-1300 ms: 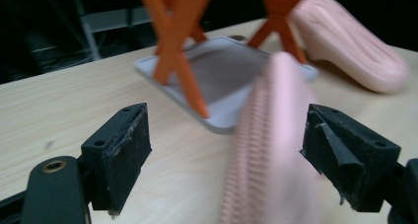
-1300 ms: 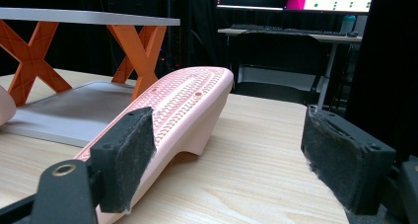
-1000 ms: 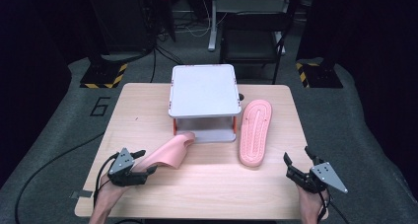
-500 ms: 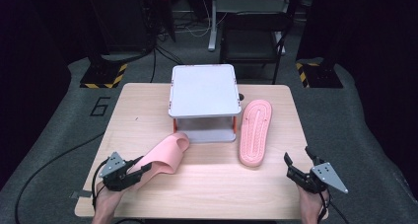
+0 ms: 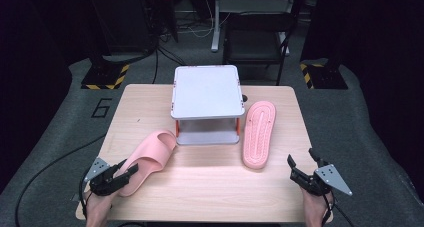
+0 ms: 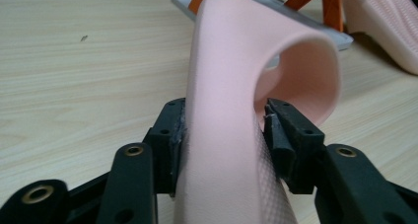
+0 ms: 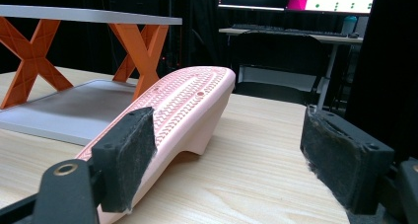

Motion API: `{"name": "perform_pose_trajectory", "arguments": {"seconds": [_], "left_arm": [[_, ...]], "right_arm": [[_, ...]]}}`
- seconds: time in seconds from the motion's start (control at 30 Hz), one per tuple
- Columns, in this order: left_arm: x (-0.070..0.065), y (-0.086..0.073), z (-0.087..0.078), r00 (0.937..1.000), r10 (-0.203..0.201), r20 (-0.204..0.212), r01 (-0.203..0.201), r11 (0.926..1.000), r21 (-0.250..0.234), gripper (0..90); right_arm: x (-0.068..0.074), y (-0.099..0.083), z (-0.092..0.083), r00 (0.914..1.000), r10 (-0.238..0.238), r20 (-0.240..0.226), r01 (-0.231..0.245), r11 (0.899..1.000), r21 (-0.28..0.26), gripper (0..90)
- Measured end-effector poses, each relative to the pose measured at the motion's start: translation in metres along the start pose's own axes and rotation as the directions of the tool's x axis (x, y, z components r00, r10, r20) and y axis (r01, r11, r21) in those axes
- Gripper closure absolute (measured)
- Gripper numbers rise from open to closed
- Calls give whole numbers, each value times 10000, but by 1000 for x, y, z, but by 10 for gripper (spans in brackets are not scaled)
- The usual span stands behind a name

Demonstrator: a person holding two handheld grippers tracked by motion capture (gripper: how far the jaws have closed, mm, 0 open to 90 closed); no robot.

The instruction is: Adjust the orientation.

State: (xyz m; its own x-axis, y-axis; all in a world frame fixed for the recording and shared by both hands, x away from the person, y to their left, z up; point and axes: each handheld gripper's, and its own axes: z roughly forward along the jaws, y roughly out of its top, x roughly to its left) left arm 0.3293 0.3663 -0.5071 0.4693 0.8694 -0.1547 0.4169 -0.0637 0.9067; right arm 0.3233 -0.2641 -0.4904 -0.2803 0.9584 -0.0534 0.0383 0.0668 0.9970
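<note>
Pale wooden table (image 5: pixel 210 172), dark room

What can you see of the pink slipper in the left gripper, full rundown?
The pink slipper is a one-piece slide that looks like soft matte foam, with a wide strap arching over an open toe. It lies upright, sole down, on the table, angled with its toe toward the grey shelf stand, apart from it. The left gripper has its heel end between the jaws, whose pads press both sides of it in the left gripper view; those jaws have just been reopening slightly.
</note>
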Motion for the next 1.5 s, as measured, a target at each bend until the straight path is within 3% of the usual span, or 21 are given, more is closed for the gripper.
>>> {"name": "perform_pose_trajectory", "arguments": {"seconds": [0.17, 0.27, 0.4, 0.57, 0.7, 0.73, 0.97, 1.03, 1.07, 1.17, 1.27, 1.5], "left_arm": [[8, -3, 2, 9996, -283, 25, 282, 9995, 151, 455], [9, -5, 2, 9997, -115, -231, 120, 9997, 204, 425], [15, -8, 2, 9993, -295, -227, 299, 9993, 207, 392], [22, -11, 1, 9969, -363, -702, 386, 9987, 326, 339], [24, -13, -1, 9962, -535, -687, 567, 9973, 464, 330], [24, -14, 0, 9944, -287, -1019, 340, 9981, 512, 322], [23, -15, -5, 9910, 220, -1317, -127, 9974, 707, 316], [22, -12, -9, 9889, 244, -1462, -200, 9993, 320, 314], [23, -8, -15, 9885, 122, -1509, -171, 9994, -312, 311], [23, -5, -19, 9890, 13, -1480, -119, 9974, -709, 311], [22, -2, -24, 9899, -195, -1408, 4, 9909, -1343, 311], [21, -1, -25, 9898, -278, -1395, 58, 9878, -1558, 255]], "right_arm": [[0, 0, 0, 10000, 37, 27, -37, 10000, -10, 206], [-1, 0, 0, 10000, 45, 45, -45, 10000, -35, 206], [0, 0, 0, 10000, 12, 9, -12, 10000, -12, 206], [-1, 0, 0, 10000, 29, 23, -29, 10000, -27, 206], [0, 0, 0, 10000, 29, -11, -29, 10000, 3, 206], [0, 0, 1, 10000, 49, -27, -49, 10000, -9, 206], [0, 0, 1, 10000, 41, -46, -41, 10000, -12, 206], [0, 0, 1, 10000, 45, -33, -45, 10000, 2, 206], [0, 0, 1, 10000, 21, -41, -21, 10000, -3, 206], [0, 0, 1, 10000, 24, -26, -24, 10000, -1, 206], [0, 0, 1, 10000, 37, -43, -37, 10000, -4, 206], [1, 0, 2, 10000, 7, -21, -7, 10000, -10, 206]]}}
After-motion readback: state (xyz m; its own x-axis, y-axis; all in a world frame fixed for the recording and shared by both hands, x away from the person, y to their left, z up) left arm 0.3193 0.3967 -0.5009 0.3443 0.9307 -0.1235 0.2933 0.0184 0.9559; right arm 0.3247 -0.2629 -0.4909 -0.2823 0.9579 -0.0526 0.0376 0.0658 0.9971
